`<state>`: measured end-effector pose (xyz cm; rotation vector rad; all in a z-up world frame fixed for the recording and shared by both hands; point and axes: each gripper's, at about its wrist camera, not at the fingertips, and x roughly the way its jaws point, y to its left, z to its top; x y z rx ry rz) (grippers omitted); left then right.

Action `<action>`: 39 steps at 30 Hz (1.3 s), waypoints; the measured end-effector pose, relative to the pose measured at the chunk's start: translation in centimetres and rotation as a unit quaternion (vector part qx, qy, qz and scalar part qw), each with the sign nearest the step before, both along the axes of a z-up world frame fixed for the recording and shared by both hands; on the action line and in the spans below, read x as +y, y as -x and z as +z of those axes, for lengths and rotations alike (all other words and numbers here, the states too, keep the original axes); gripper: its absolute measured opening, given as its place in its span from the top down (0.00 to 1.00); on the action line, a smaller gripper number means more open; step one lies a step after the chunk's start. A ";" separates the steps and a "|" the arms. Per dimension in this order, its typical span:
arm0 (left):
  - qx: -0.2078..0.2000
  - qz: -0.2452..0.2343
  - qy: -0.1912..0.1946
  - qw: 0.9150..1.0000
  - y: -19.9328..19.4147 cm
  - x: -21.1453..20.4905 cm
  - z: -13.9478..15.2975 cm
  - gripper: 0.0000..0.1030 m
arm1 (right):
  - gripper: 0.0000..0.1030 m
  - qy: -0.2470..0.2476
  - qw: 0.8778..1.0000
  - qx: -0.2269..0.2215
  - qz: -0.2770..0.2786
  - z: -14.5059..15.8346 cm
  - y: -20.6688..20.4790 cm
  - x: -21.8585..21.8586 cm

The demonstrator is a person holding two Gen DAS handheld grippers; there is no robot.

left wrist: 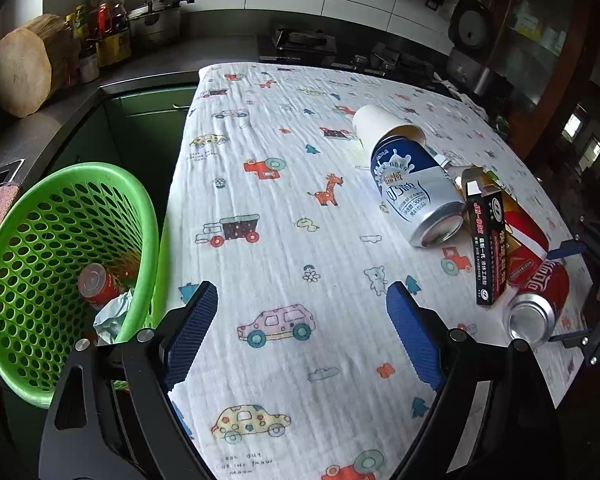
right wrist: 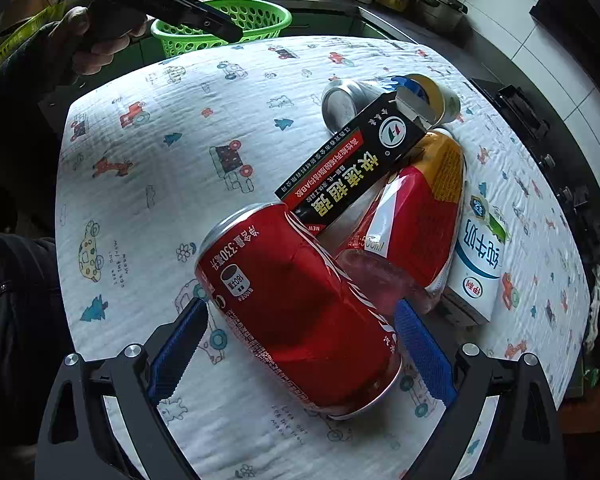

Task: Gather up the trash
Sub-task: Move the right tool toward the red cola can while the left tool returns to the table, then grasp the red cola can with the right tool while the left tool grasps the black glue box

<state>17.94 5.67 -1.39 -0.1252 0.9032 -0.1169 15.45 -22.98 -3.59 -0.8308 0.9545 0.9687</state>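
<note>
Lying on its side on the cartoon-printed white cloth (right wrist: 148,208), a dented red aluminium cola can (right wrist: 296,312) is bracketed by the spread blue fingers of the right gripper (right wrist: 300,344), seemingly not yet touched. Against it leans a black rectangular glue box (right wrist: 352,176). The left gripper (left wrist: 300,316) is held agape over bare cloth, beside a green perforated plastic basket (left wrist: 40,240).

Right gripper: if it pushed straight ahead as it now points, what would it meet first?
The right gripper is open with the dented red cola can lying between its fingers, so it would meet that can first. The black glue box lies beyond.
</note>
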 end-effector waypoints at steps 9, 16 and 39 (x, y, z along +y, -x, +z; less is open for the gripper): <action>0.007 -0.012 -0.003 1.000 -1.5 -1.9 -0.2 0.17 | 0.11 0.015 0.997 0.055 0.052 -0.7 1.1 -0.1; 0.012 -0.024 -0.003 1.000 -2.2 -3.1 -0.4 0.17 | 0.11 -0.002 0.995 0.069 0.067 -0.8 1.1 1.4; 0.036 -0.136 0.064 0.988 -3.7 -13.9 -2.2 0.17 | 0.36 -0.054 0.995 0.085 -0.014 -0.5 1.0 -0.3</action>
